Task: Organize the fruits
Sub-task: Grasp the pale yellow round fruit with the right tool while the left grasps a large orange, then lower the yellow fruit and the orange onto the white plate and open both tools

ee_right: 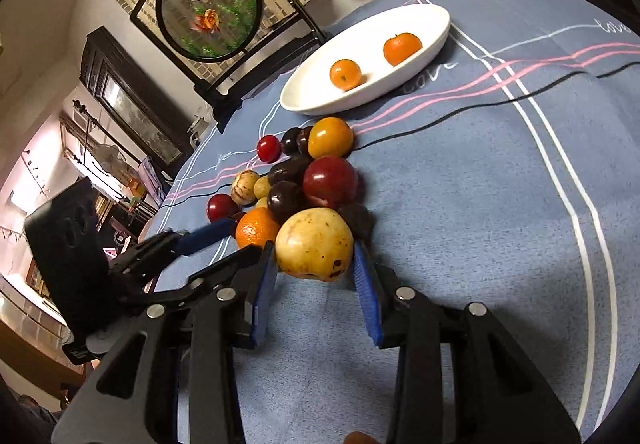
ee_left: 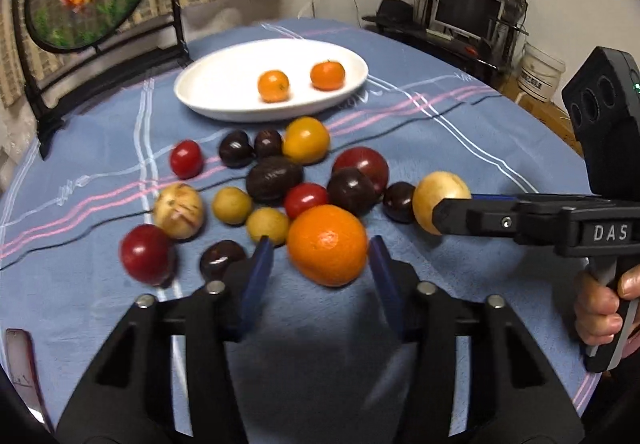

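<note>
Lying at the near edge of the fruit pile on the desk (ee_left: 460,124), the big orange (ee_left: 327,244) sits straight ahead of the left claw (ee_left: 320,256), whose fingers are spread to either side of it, not yet touching. The right claw (ee_right: 316,264) is likewise spread around the yellow fruit (ee_right: 315,243). The white plate (ee_left: 208,92), holding two small oranges, lies beyond the pile.

Glossy white ceramic plate (ee_left: 208,84), matt blue cloth (ee_left: 460,148), shiny plums (ee_left: 352,190) w/ smooth skin
</note>
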